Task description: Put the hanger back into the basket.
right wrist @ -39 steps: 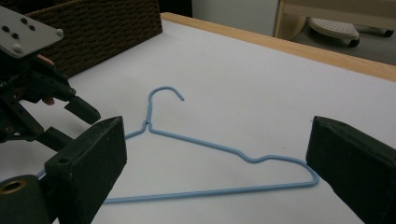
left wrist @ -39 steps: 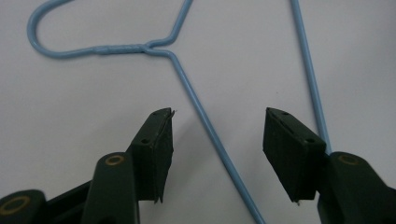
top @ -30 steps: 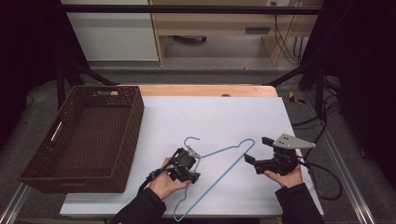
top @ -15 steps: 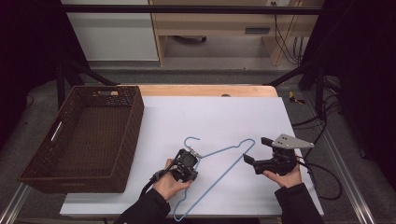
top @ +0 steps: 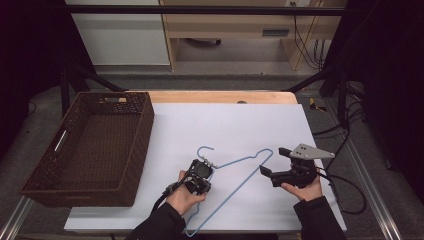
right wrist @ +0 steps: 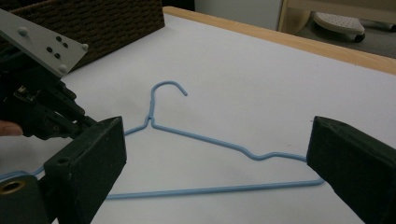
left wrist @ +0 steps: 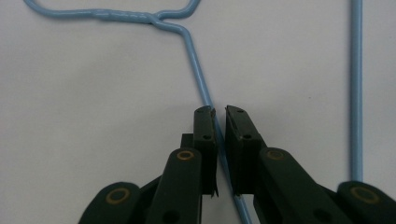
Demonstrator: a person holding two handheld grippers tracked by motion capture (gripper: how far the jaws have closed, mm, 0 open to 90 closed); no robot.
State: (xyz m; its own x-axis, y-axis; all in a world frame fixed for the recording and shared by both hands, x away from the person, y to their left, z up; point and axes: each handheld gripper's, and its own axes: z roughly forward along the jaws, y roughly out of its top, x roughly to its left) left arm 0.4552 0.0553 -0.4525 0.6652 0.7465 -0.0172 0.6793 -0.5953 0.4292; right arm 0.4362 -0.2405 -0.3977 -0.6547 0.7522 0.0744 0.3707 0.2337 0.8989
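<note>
A light blue wire hanger lies flat on the white tabletop, its hook pointing toward the far side. My left gripper points down at the hanger's arm just below the twisted neck. In the left gripper view its jaws have just been closing and now pinch the wire between the pads. My right gripper hovers by the hanger's right shoulder, open wide. In the right gripper view the hanger lies ahead between the spread jaws, untouched.
A dark wicker basket stands at the table's left side, its wall visible in the right gripper view behind the left gripper. Cables trail off the table's right edge.
The left gripper's jaws have drawn together around the hanger wire. Both hands and the hanger have stayed where they were.
</note>
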